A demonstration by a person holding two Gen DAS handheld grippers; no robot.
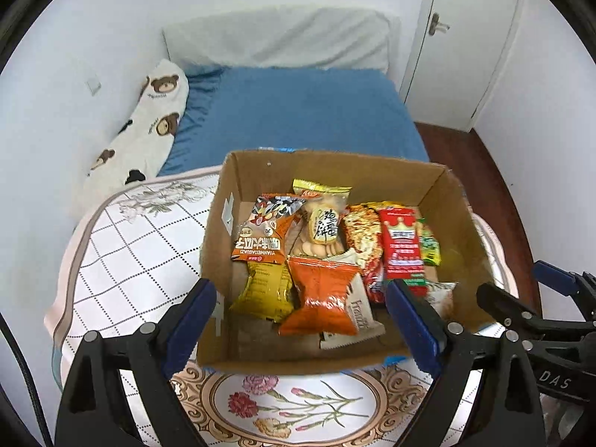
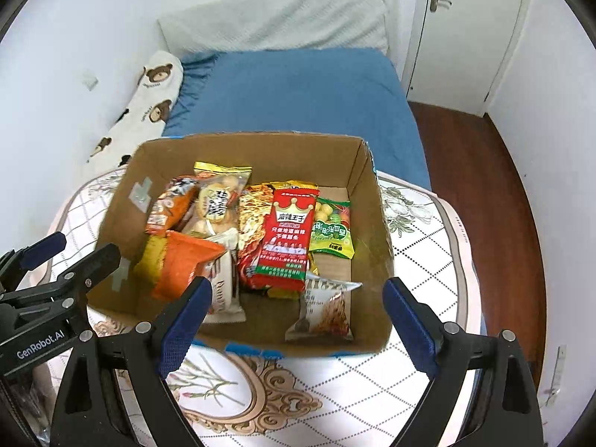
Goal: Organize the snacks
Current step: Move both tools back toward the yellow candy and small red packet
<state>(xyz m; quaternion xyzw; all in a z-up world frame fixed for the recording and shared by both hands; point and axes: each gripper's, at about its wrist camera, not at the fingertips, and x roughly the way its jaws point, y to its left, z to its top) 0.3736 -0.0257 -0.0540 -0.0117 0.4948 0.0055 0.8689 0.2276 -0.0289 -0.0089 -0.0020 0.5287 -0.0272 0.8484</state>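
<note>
I have both tools spread wide and holding nothing: the left tool (image 1: 301, 298) hangs over the near left part of the cardboard box (image 1: 458, 223), the right tool (image 2: 298, 300) over its near right part, and each shows at the edge of the other's view. The box sits on a bench covered by a flower-printed cloth (image 1: 123, 260), close to a bed with a blue sheet (image 1: 305, 111) and a bear-print pillow (image 1: 149, 123) along the wall. All the snacks I can see lie inside the box. On the left, a sunflower seed packet (image 1: 262, 232) leans over a yellow packet (image 1: 266, 290), and an orange packet (image 1: 322, 298) lies on a white Franzzi wafer pack (image 1: 359, 311). A clear bag of round biscuits (image 1: 322, 219) sits toward the back. In the middle, a red crown-marked packet (image 2: 288, 238) lies on a gold noodle-printed packet (image 2: 253, 216), with a green candy bag (image 2: 333, 231) just beside it on the right. A silvery packet (image 2: 324, 309) lies alone near the front right wall.
</note>
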